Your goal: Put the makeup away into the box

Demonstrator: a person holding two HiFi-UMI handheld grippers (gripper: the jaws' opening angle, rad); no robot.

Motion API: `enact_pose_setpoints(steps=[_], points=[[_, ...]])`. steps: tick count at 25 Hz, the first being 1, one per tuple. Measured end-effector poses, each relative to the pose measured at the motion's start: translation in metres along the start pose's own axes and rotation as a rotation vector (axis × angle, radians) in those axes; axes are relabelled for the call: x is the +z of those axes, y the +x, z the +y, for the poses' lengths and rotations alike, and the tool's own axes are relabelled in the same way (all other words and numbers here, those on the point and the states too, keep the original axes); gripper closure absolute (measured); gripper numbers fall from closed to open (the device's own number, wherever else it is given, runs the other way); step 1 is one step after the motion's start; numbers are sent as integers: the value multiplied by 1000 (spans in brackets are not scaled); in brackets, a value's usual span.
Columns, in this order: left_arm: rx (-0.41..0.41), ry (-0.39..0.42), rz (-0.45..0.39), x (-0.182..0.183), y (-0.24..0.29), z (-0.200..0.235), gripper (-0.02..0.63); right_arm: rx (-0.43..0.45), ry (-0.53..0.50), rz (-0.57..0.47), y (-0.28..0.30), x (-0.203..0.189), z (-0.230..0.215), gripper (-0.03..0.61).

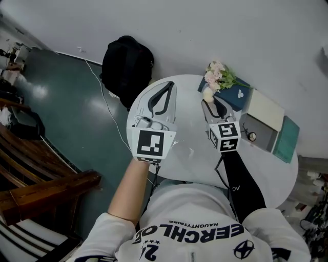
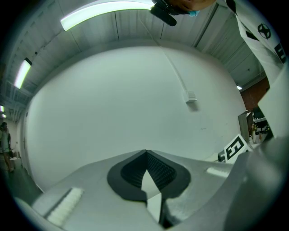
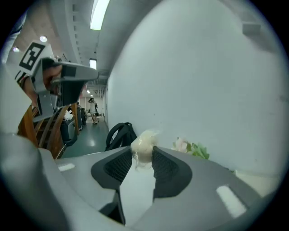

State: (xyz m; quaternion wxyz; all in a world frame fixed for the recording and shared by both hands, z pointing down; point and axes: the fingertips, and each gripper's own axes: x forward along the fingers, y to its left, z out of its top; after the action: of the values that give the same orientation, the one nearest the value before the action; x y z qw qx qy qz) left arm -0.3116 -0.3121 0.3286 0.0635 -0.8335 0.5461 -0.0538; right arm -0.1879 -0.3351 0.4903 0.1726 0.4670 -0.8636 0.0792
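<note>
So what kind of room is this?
Probably a big shared workroom or hall, not a home. A round white table stands against a plain white wall, a black backpack sits on the shiny dark green floor, and long strip lights run along the ceiling.

Round white table (image 1: 174,164), right claw (image 1: 208,101) pinching cream sponge (image 1: 207,94), black backpack (image 1: 127,64) beyond it

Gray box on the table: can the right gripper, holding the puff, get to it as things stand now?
Probably yes. The right gripper, shut on the cream puff, hangs just beside the gray box, with only bare table between them. The flowers stand farther back, off that path.
</note>
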Motion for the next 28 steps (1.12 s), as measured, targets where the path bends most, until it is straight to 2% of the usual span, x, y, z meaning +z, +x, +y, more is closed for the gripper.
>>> enact_pose_setpoints(steps=[8,13,19,28], points=[[-9,7,-24,20,-2,-8,612,-75,-70,-175,-63,77,-5,408],[-23,10,-41,28,-3,-16,612,-77,-94,-262,-84,109,-2,405],[-80,-4,-55,34,7,-46,612,-66,-100,-247,-99,101,-4,403],[-150,-46,-102,53,31,-123,612,-143,-73,-234,-151,80,-63,403]])
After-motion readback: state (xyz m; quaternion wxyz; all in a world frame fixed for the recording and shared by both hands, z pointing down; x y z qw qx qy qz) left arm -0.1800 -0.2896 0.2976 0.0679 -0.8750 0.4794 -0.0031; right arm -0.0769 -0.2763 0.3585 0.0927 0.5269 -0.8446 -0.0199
